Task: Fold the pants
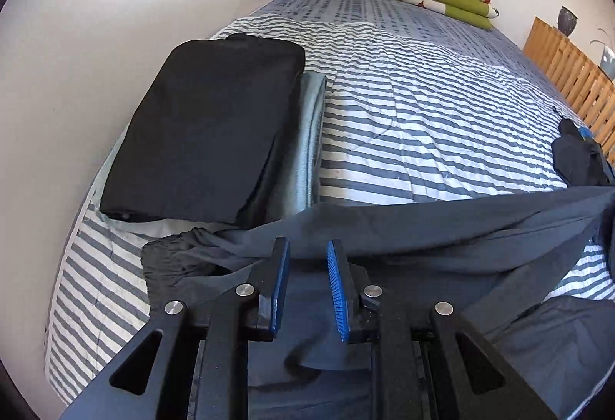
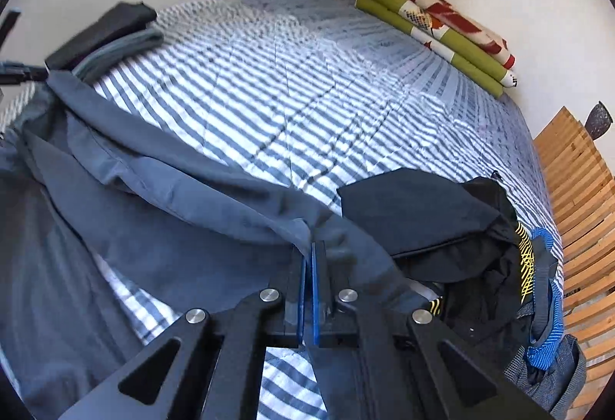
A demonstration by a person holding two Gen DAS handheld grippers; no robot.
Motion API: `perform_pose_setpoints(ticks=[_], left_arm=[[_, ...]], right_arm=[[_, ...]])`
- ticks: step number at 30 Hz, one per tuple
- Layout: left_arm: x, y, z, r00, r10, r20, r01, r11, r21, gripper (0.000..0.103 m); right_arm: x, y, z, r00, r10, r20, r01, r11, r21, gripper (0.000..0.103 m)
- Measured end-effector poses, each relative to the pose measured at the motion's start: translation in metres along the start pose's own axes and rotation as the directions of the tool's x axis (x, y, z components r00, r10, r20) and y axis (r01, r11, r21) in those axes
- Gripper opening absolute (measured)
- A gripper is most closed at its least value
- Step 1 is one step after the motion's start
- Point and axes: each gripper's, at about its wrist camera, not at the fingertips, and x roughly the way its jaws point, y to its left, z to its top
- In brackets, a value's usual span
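Two grippers are working the slate-blue pants point(image 2: 184, 212) draped along the striped quilt point(image 2: 292, 105) — our right gripper point(image 2: 312, 258) is pinching an edge, our left gripper point(image 1: 307, 258) is hovering spread — so tugging one-handed risks bunching.

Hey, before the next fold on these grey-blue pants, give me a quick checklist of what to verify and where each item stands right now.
1. Right gripper clamped on the grey-blue fabric pants: ok, jaws closed on cloth.
2. Left gripper holding the pants: not ok, jaws open.
3. Pants lying flat: not ok, bunched and creased.
4. Striped quilt bare ahead for the fold: ok.
5. Folded black garment stack out of the way: ok, off to the left.
6. Loose dark clothes pile apart from the pants: cannot tell.
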Motion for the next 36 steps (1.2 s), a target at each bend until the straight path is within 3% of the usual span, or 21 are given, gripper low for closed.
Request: perform_pose_setpoints(ticks=[6, 10, 13, 15, 18, 22, 25, 27, 32, 34, 35, 36], left_arm=[[-0.009, 0.04, -0.018, 1.0, 0.007, 0.004, -0.007, 0.995, -0.096, 0.022], [-0.01, 0.047, -0.029, 1.0, -0.002, -0.014, 0.001, 0.996, -0.09, 0.023], [-0.01, 0.046, -0.03, 1.0, -0.03, -0.007, 0.029, 0.996, -0.086, 0.032], [-0.007, 0.035, -0.029, 0.999, -0.04, -0.009, 0.039, 0.998, -0.042, 0.046], [-0.002, 0.002, -0.021, 0.999, -0.044, -0.001, 0.044, 0.995, 0.085, 0.052], [0.013, -0.049, -0.013, 0.999, -0.038, -0.011, 0.039, 0.959, 0.28, 0.063], [0.029, -0.06, -0.008, 0.999, -0.035, -0.04, 0.045, 0.954, 0.298, 0.063], [0.034, -0.063, -0.008, 1.0, 0.009, -0.028, 0.0, 0.951, 0.309, 0.063], [0.038, -0.058, -0.011, 0.999, -0.034, -0.034, 0.043, 0.95, 0.31, 0.063], [0.047, -0.057, -0.009, 0.996, -0.06, -0.066, 0.077, 0.953, 0.293, 0.056], [0.049, -0.057, -0.009, 0.994, -0.075, -0.077, 0.094, 0.953, 0.287, 0.022], [0.051, -0.057, -0.009, 0.993, -0.076, -0.089, 0.099, 0.953, 0.288, 0.003]], right_arm=[[-0.086, -0.03, -0.007, 0.992, 0.009, 0.129, -0.022, 0.995, 0.095, 0.002], [-0.103, -0.031, -0.019, 0.992, 0.033, 0.122, -0.046, 0.994, 0.102, 0.002], [-0.099, -0.024, -0.029, 0.995, 0.028, 0.091, -0.035, 0.996, 0.085, 0.002], [-0.094, -0.019, -0.037, 0.997, 0.03, 0.069, -0.035, 0.996, 0.081, 0.002], [-0.088, -0.014, -0.043, 0.999, 0.024, 0.047, -0.027, 0.997, 0.079, 0.002], [-0.084, -0.012, -0.043, 0.999, 0.019, 0.035, -0.022, 0.997, 0.08, 0.002], [-0.085, -0.009, -0.041, 0.999, 0.012, 0.031, -0.014, 0.997, 0.073, 0.002], [-0.087, -0.007, -0.04, 1.0, 0.01, 0.027, -0.012, 0.998, 0.069, 0.002], [-0.085, -0.005, -0.043, 1.0, 0.01, 0.012, -0.011, 0.998, 0.058, 0.002], [-0.081, -0.005, -0.043, 1.0, 0.011, 0.008, -0.012, 0.998, 0.063, 0.002], [-0.08, -0.004, -0.043, 1.0, 0.011, 0.006, -0.012, 0.998, 0.065, 0.002], [-0.078, -0.005, -0.043, 1.0, 0.011, 0.005, -0.011, 0.998, 0.068, 0.002]])
